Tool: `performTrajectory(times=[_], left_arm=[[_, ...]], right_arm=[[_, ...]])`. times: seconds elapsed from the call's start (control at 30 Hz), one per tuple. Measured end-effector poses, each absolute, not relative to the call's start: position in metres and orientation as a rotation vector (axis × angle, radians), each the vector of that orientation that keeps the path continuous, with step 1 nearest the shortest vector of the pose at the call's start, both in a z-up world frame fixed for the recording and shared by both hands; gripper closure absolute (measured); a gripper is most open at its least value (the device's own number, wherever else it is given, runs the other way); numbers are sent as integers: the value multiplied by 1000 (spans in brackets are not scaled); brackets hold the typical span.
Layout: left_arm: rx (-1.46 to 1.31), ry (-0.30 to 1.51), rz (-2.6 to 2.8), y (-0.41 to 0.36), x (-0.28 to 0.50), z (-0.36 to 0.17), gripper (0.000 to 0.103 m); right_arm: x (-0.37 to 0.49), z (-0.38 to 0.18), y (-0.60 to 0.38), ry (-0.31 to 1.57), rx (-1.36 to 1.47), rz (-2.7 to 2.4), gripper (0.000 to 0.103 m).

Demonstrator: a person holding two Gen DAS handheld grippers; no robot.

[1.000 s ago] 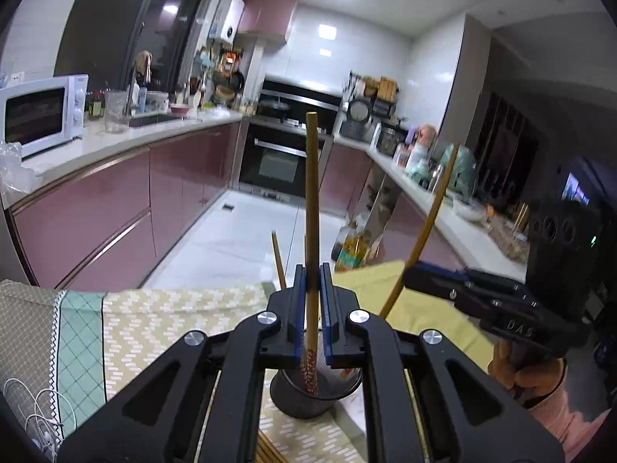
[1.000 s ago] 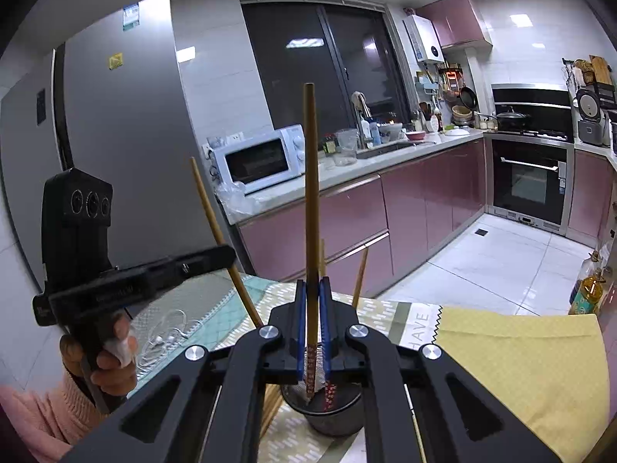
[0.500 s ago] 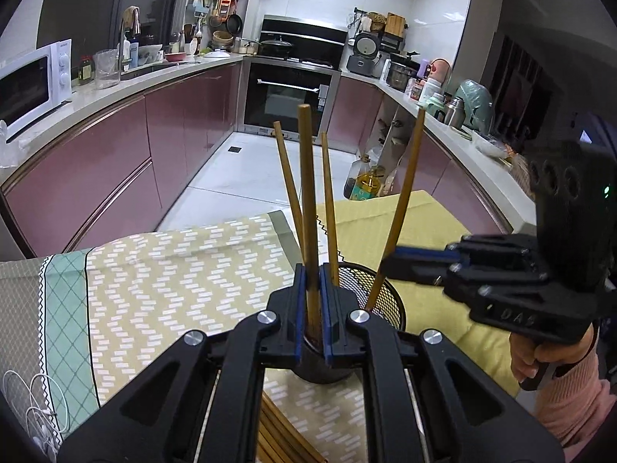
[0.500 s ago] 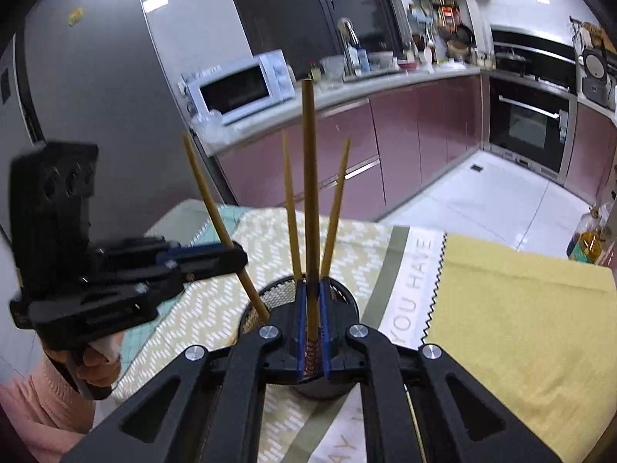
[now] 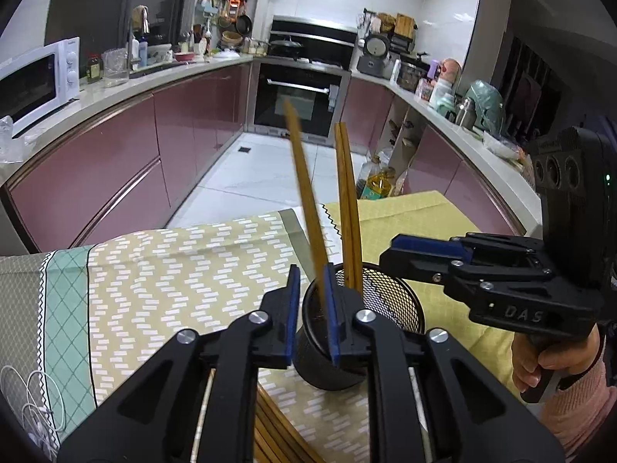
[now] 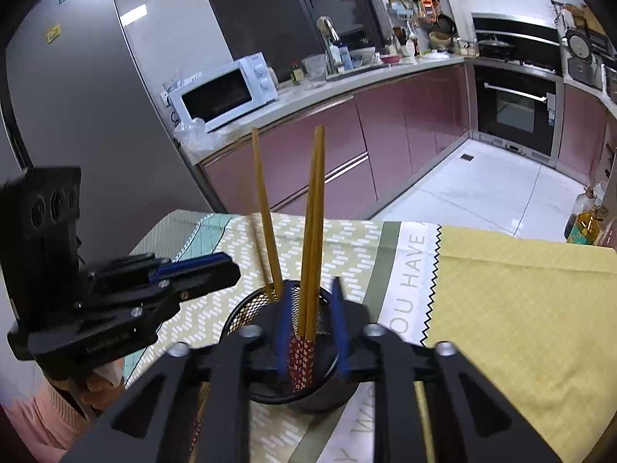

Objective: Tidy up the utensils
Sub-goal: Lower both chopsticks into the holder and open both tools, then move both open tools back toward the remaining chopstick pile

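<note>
Both my grippers, left [image 5: 310, 308] & right [image 6: 310, 328], gape empty over the mesh holder [image 5: 389, 305]; chopsticks [image 6: 312, 231] stand inside, leaning. Risk: my fingers snag one while retreating, tipping holder.

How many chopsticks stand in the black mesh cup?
4, it seems, in the mesh cup: a pair of chopsticks at its middle, one chopstick leaning left, and a faint blurred one beside it. More may be hidden.
</note>
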State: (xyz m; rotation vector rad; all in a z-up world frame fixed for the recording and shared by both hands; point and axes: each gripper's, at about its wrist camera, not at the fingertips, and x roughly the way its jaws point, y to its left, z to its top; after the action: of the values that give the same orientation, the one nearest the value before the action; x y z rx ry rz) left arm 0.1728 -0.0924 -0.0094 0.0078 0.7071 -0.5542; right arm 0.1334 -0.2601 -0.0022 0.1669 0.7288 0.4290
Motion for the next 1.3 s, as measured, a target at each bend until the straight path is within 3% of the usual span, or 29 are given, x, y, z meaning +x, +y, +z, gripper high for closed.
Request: performTrajectory(times=[0.07,0.13,0.2,0.27,0.4,0.53,0.77,1.3], left_arm=[[-4,673,-537,-84,164,-10,67],[-14,634,-511,-76,153,-10,58],[-30,612,-498,-66,143,-10,50],[-52,588,-476,-56,133,-8,33],[-80,548,-440,-35,113,-9,23],[-88,530,-394,-18,93,-14,11],[-72,541,-330,5,69,-26,5],[60,694,-257,2,54,-71,8]], right_arm=[[126,1,-259,698,162,421,72],[119,3,-258,677,165,427,70],[108,5,-257,649,159,432,62],[97,8,-255,616,151,434,60],[74,13,-250,574,147,466,48],[54,13,-238,555,111,504,45],[24,4,-215,561,69,579,39],[39,-61,-179,775,49,554,40]])
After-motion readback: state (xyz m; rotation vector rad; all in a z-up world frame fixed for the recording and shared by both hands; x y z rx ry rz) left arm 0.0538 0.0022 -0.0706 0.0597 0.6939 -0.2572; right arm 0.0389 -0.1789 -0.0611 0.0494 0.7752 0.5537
